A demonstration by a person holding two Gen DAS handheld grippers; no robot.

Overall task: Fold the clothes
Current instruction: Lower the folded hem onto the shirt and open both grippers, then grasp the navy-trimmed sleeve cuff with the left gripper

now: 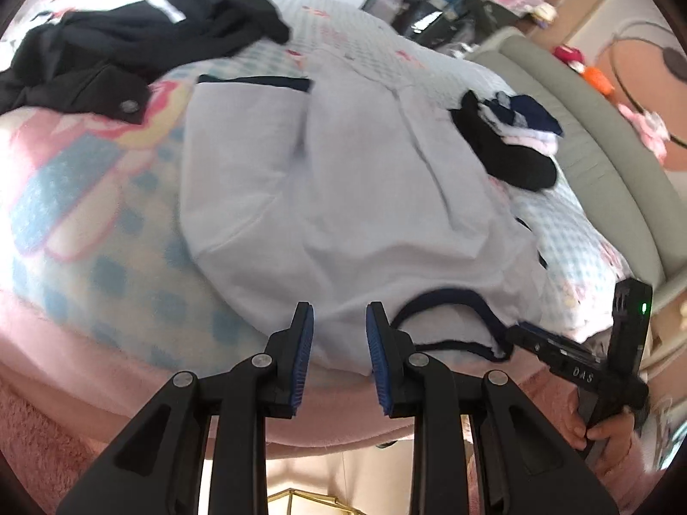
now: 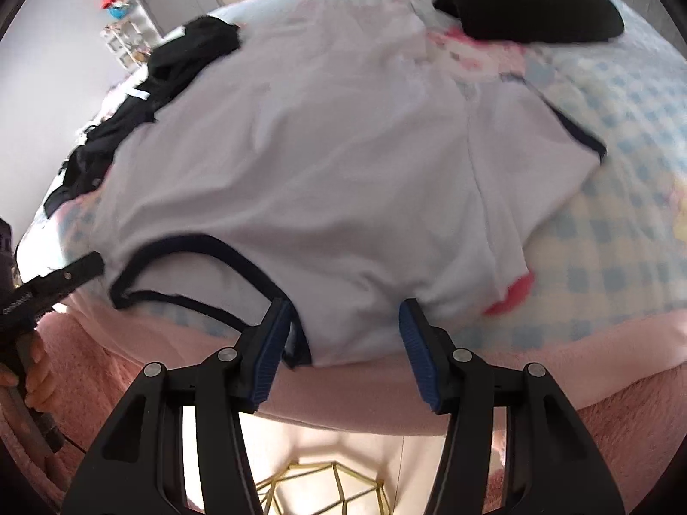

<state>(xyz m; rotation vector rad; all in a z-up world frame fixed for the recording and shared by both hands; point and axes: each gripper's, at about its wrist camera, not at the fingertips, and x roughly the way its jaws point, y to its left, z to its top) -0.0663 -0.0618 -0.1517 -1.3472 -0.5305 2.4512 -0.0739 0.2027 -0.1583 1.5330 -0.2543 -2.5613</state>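
A white T-shirt [image 1: 343,197] with navy trim lies spread flat on the bed, neckline [image 1: 446,300] toward me. My left gripper [image 1: 340,313] stands open over the shirt's near shoulder edge, and its blue pads do not press the cloth. In the right wrist view the same shirt [image 2: 326,163] fills the middle. My right gripper [image 2: 345,309] is open wider, with the shirt's other shoulder edge between its pads but not pinched. Each gripper shows in the other's view, the right one [image 1: 521,332] beside the collar and the left one [image 2: 92,264] at the left edge, each in a hand.
A heap of black clothes [image 1: 129,43] lies at the far left of the bed. A small pile of dark and white garments [image 1: 506,137] sits to the right of the shirt. A grey-green headboard [image 1: 601,150] bounds the right side. The blue checked blanket [image 2: 601,236] has a pink fleece edge [image 2: 515,377].
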